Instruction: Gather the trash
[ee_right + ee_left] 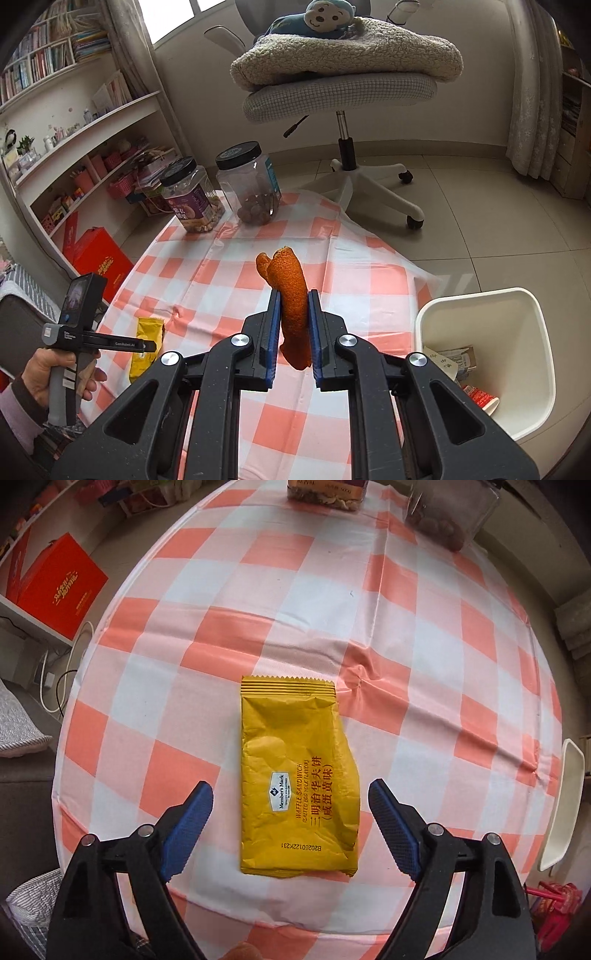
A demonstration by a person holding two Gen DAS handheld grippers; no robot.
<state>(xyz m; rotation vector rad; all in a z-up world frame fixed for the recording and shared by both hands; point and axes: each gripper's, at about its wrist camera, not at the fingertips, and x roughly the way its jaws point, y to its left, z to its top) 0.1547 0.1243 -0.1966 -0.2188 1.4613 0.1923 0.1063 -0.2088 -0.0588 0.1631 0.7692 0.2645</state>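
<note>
- A piece of orange peel (291, 295) is pinched upright between the jaws of the right gripper (292, 295) and is held above the table (221, 295), not yet over the bin.
- The white bin (532, 310) stands on the floor just beside the table's right edge; paper scraps (456, 360) and a red-and-white wrapper (480, 398) are already seen inside it, so part of the collecting is judged done.
- A yellow snack wrapper (295, 775) lies flat on the checked tablecloth, untouched.
- The left gripper (291, 794) is pointed down over that wrapper with its jaws spread wide, one on each side of the wrapper's lower half and clear of it; nothing is held.
- Remaining work, as judged: the peel is to be dropped into the bin, and the wrapper is to be gripped and carried there.
- Two black-lidded jars (192, 195) (251, 184) stand at the far end of the table, well apart from both grippers; they are not judged to be trash.
- No obstacle is seen between the peel and the bin; an office chair (343, 92) stands beyond the table.
</note>
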